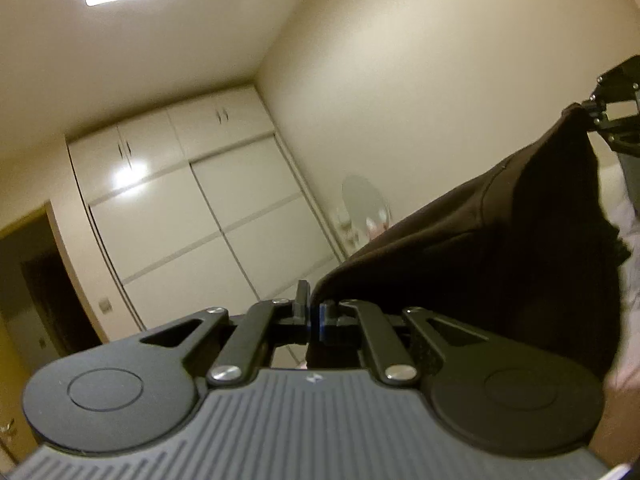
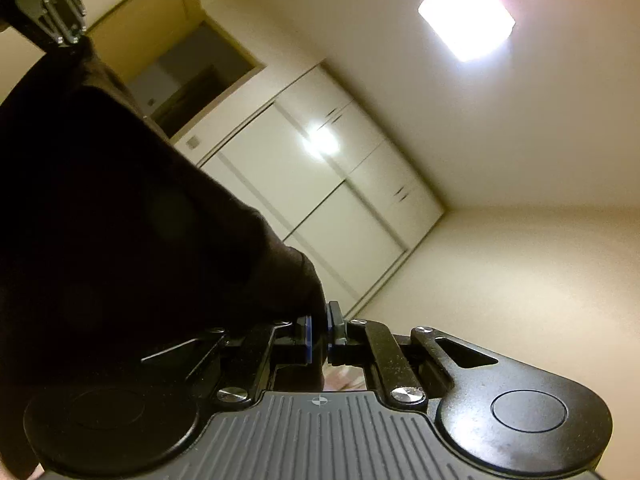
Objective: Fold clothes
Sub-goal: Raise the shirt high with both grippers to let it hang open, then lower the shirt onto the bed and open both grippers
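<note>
Here, my left gripper [image 1: 314, 312] is clenched on one corner of the dark garment [image 1: 500, 248], which stretches rightward from the white wardrobe [image 1: 192, 208] to my right gripper [image 2: 319, 336], pinching the other corner. No writing is legible; the wardrobe doors are closed, contents hidden.

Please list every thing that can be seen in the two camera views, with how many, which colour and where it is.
garment: one, dark brown to black, lifted in the air and stretched between the two grippers.
wardrobe: one, white, with sliding doors and upper cupboards, against the far wall.
ceiling light: one, white, square, on the ceiling.
doorway: one, dark opening beside the wardrobe.
fan: one, pale and blurred, near the wall.
left gripper: one, black, shut on a garment edge.
right gripper: one, black, shut on the opposite edge.
</note>
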### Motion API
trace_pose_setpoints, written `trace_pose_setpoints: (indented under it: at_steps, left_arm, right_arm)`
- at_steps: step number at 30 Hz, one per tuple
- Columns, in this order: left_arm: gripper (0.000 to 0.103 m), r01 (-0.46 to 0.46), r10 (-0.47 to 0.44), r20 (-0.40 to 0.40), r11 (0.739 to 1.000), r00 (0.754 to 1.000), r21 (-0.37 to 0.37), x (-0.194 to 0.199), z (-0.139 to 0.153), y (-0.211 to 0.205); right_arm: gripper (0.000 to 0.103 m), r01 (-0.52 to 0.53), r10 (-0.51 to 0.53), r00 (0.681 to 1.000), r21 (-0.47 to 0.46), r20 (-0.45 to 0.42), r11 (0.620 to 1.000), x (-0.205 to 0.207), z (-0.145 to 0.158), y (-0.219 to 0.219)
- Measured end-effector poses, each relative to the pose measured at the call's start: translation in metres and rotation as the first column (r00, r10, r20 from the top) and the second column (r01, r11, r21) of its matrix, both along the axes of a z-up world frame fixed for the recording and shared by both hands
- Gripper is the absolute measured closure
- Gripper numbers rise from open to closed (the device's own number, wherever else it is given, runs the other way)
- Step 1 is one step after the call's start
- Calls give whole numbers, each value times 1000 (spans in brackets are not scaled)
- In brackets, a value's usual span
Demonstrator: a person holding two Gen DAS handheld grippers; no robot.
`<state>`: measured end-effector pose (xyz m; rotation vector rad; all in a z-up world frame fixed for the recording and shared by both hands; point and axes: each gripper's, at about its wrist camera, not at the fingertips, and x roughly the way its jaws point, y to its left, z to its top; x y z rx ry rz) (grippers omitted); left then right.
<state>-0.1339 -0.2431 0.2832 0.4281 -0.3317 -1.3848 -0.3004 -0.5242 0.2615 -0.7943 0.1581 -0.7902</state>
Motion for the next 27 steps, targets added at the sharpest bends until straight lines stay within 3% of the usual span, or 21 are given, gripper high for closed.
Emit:
trace_pose_setpoints:
  at_steps: [3, 6, 9, 12, 15, 17, 19, 20, 21, 22, 25, 27]
  left_arm:
    - [99, 18, -18, 12, 1000, 1000, 1, -5, 24, 1]
    - [98, 16, -16, 12, 999, 1000, 48, -1, 22, -29]
    - [98, -21, 23, -11, 989, 1000, 143, 20, -15, -89]
    - [98, -65, 92, -81, 956, 993, 287, 44, -82, -166]
    - [97, -111, 194, -150, 892, 969, 438, 68, -176, -253]
    - [92, -138, 282, -202, 837, 938, 529, 83, -244, -308]
    - [84, -148, 368, -251, 777, 895, 612, 102, -300, -343]
    - [84, -153, 408, -268, 749, 873, 644, 109, -324, -352]
    - [84, -155, 448, -283, 720, 848, 676, 116, -349, -361]
    - [84, -156, 488, -295, 690, 822, 707, 122, -373, -371]
    - [78, -145, 600, -317, 595, 734, 790, 142, -444, -396]
    - [73, -140, 632, -303, 552, 714, 822, 140, -461, -376]
  right_arm:
    - [99, 24, -24, 1000, -31, 5, 999, -3, 24, 6]
    - [99, 28, -28, 999, -9, -28, 1000, 14, 33, -12]
    - [99, 10, -4, 994, 52, -112, 999, 50, 10, -54]
    - [99, -11, 45, 976, 159, -214, 987, 97, -39, -113]
    - [99, -24, 119, 941, 285, -318, 958, 157, -112, -187]
    - [98, -22, 174, 911, 376, -375, 926, 197, -164, -234]
    - [98, 8, 229, 883, 500, -410, 866, 233, -220, -284]
    - [87, 47, 243, 862, 547, -445, 836, 242, -249, -303]
    - [58, 98, 250, 840, 588, -482, 803, 256, -276, -320]
    - [46, 147, 249, 826, 620, -506, 770, 265, -299, -332]
    - [42, 227, 265, 823, 719, -503, 657, 265, -338, -352]
    - [42, 262, 268, 829, 764, -491, 589, 238, -360, -350]
